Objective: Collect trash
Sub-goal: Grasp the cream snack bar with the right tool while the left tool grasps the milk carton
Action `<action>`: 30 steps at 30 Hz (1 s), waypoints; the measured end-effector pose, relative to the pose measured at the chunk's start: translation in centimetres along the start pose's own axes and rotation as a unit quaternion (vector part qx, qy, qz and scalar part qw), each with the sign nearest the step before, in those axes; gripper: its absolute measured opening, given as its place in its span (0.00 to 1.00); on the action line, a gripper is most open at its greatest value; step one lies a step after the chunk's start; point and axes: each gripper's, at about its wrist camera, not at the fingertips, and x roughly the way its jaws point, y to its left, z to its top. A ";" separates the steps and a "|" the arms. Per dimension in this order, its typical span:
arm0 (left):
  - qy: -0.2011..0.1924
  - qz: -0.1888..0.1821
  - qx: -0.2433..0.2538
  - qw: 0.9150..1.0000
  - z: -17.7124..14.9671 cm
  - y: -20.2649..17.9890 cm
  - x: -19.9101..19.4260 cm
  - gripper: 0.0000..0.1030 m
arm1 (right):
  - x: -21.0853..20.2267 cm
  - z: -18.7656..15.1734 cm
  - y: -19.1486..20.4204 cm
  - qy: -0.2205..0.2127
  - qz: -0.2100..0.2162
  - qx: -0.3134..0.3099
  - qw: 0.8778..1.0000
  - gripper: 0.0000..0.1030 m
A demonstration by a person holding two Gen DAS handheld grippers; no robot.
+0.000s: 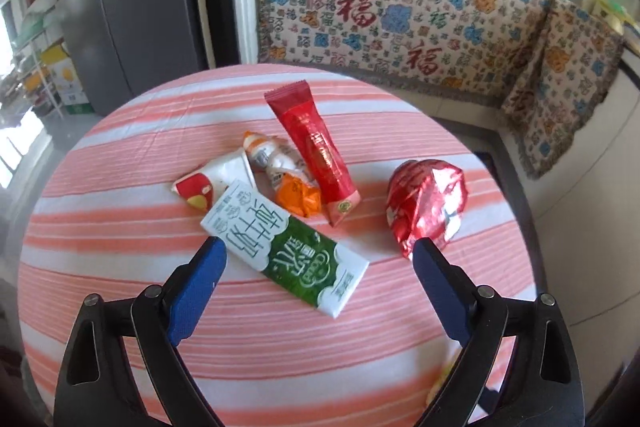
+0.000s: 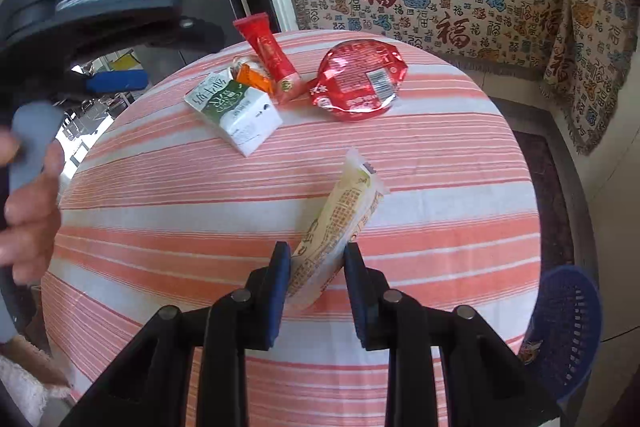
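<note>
Striped pink cloth covers the round table (image 2: 400,163). Your right gripper (image 2: 316,267) has its jaws pinched on the pale yellow wrapper (image 2: 340,219), low in the right wrist frame; keep that squeeze firm and swing it toward the blue basket (image 2: 568,331) at lower right. Your left gripper (image 1: 320,259) hangs wide open over the milk carton (image 1: 280,243); centre it before closing.

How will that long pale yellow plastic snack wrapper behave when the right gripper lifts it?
The pale yellow wrapper looks thin and flat, so probably very light. Gripped near one end by the right gripper, its free end may droop. Glossy film could slip.
</note>
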 end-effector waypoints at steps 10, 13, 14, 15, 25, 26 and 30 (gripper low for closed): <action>0.039 0.075 -0.023 0.996 -3.7 4.2 3.6 0.91 | -1.5 0.6 -2.2 -0.019 -0.008 0.008 1.000 0.27; 0.039 0.057 -0.028 0.997 -4.5 7.2 2.7 0.89 | -1.6 1.0 -2.3 -0.021 -0.005 0.005 1.000 0.27; 0.040 0.044 -0.027 0.998 -4.6 7.9 2.5 0.89 | -1.5 1.0 -2.3 -0.021 -0.004 0.004 1.000 0.27; 0.042 0.030 -0.023 0.998 -4.6 8.3 2.6 0.90 | -1.3 1.0 -2.2 -0.020 -0.004 0.003 1.000 0.27; 0.050 -0.014 0.021 0.998 -5.0 8.0 3.2 0.59 | -0.1 1.4 -2.5 0.010 0.023 0.011 1.000 0.48; 0.045 -0.020 0.034 0.998 -5.5 7.9 2.6 0.53 | -0.2 1.4 -2.9 0.013 0.030 0.019 0.999 0.48; 0.062 -0.091 0.082 0.991 -8.5 7.9 -0.5 0.52 | -0.2 1.3 -4.0 0.032 0.036 0.028 0.998 0.48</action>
